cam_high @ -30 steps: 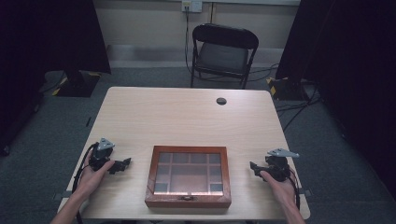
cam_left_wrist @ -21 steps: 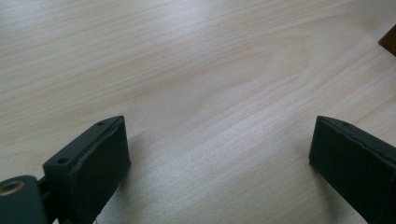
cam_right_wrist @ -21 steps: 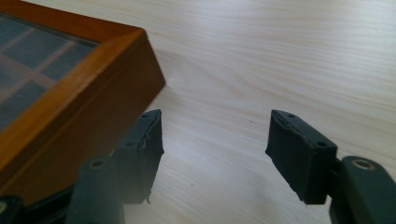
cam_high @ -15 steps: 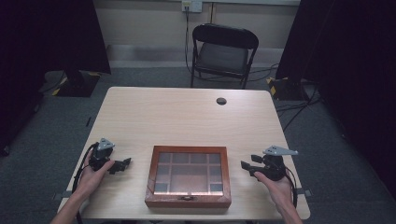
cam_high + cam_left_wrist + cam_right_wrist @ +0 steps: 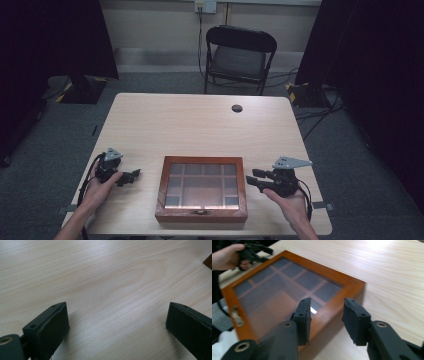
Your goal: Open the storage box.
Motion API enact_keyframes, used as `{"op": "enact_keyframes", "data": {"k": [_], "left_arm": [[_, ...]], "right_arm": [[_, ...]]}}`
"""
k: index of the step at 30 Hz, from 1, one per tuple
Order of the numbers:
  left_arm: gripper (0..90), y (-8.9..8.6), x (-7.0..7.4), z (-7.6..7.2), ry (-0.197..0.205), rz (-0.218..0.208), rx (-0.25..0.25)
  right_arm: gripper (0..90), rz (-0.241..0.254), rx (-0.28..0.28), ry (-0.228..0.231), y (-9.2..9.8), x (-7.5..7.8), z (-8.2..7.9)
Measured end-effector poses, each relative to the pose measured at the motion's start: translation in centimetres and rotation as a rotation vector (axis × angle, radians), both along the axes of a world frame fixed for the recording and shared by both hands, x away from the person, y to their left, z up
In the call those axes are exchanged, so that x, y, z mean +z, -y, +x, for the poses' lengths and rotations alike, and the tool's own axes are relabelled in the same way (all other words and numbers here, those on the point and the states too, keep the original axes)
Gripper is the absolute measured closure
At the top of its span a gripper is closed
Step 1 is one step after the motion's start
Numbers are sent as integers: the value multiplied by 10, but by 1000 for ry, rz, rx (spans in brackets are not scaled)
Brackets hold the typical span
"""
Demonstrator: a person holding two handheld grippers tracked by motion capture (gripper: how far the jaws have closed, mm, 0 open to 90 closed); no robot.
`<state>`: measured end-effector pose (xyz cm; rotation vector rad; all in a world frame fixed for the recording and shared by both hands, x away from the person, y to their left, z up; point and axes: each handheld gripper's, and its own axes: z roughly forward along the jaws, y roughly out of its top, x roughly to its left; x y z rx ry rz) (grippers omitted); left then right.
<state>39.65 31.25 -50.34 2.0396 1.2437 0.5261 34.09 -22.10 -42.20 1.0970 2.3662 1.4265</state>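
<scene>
The right gripper [image 5: 325,315] is being held with jaws narrowly parted, straddling the wooden box's [image 5: 352,286] rim. The left gripper [image 5: 117,322] is being kept wide apart over bare table [image 5: 100,277].

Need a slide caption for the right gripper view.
Open right claw lined up over the near edge of a closed glass-lidded wooden box.

A light wooden desk [image 5: 200,125] is set on a grey carpet [image 5: 350,165]. A black folding chair [image 5: 239,55] is placed behind it, against a pale wall [image 5: 150,25]. Dark curtains [image 5: 50,35] are hung at both sides. Cables [image 5: 315,115] are trailed across the floor.
</scene>
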Motion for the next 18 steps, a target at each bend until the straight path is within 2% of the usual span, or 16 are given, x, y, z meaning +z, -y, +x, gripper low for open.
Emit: {"op": "enact_keyframes", "data": {"k": [5,13,17,18], "left_arm": [[39,0,0,0,0,0,-1],[38,0,0,0,-1,-1,-1],[34,0,0,0,-2,-2,-1],[34,0,0,0,-2,-1,-1]], "right_arm": [[627,10,73,1,-15,6,-3],[663,-10,192,4,-49,14,-4],[671,-27,262,-4,-73,9,-3],[671,-27,262,-4,-73,9,-3]]}}
